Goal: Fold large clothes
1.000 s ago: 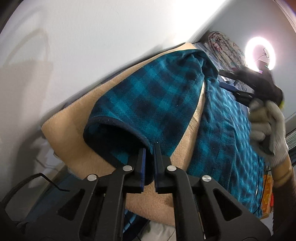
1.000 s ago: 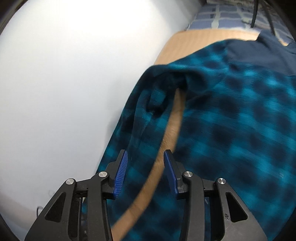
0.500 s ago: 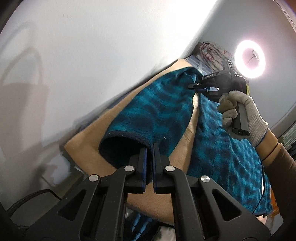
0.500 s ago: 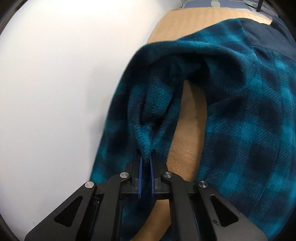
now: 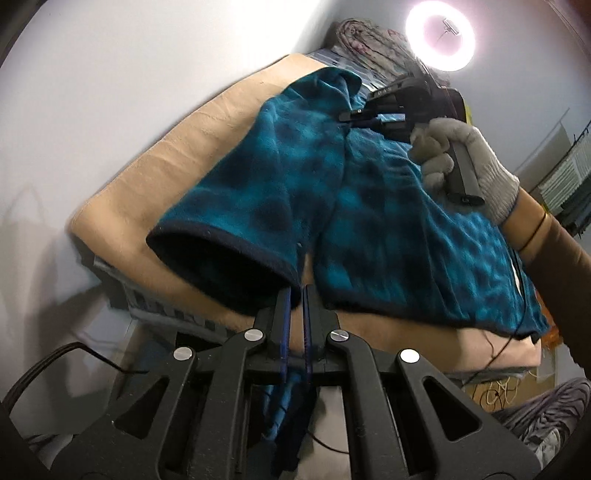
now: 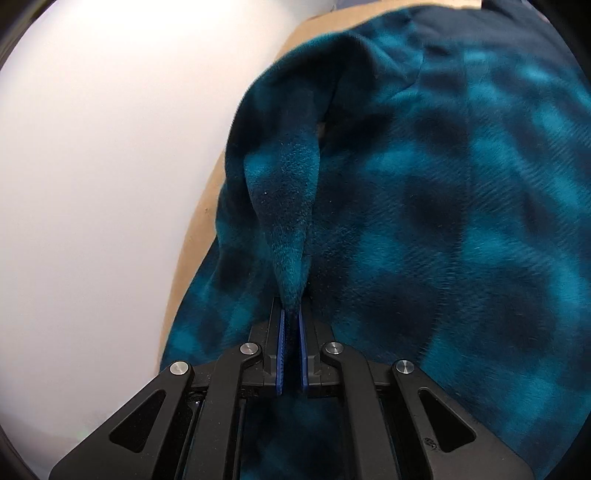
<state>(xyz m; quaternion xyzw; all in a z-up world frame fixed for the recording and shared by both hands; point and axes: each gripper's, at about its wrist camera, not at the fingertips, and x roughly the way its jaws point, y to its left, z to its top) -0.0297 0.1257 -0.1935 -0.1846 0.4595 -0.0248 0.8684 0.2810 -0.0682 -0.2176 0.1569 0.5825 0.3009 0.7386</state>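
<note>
A teal and dark blue plaid fleece garment (image 5: 388, 206) lies on a tan padded surface (image 5: 177, 155). Its sleeve (image 5: 258, 184) is lifted off the surface, the dark-trimmed cuff opening toward me. My left gripper (image 5: 295, 295) is shut on the cuff edge. My right gripper (image 5: 345, 117), held by a gloved hand, is shut on the sleeve near the shoulder. In the right wrist view the right gripper (image 6: 291, 314) pinches a raised ridge of the fleece (image 6: 291, 206), with the garment body (image 6: 461, 221) to the right.
A white wall (image 5: 129, 74) runs along the left of the surface. A ring light (image 5: 439, 35) glows at the far end, next to a bundled patterned cloth (image 5: 369, 44). Cables (image 5: 498, 395) and grey fabric lie on the floor at the right.
The right gripper closed on the sleeve fabric near the shoulder. Both grippers have carried the sleeve rightward over the garment body, covering the tan strip between them.
</note>
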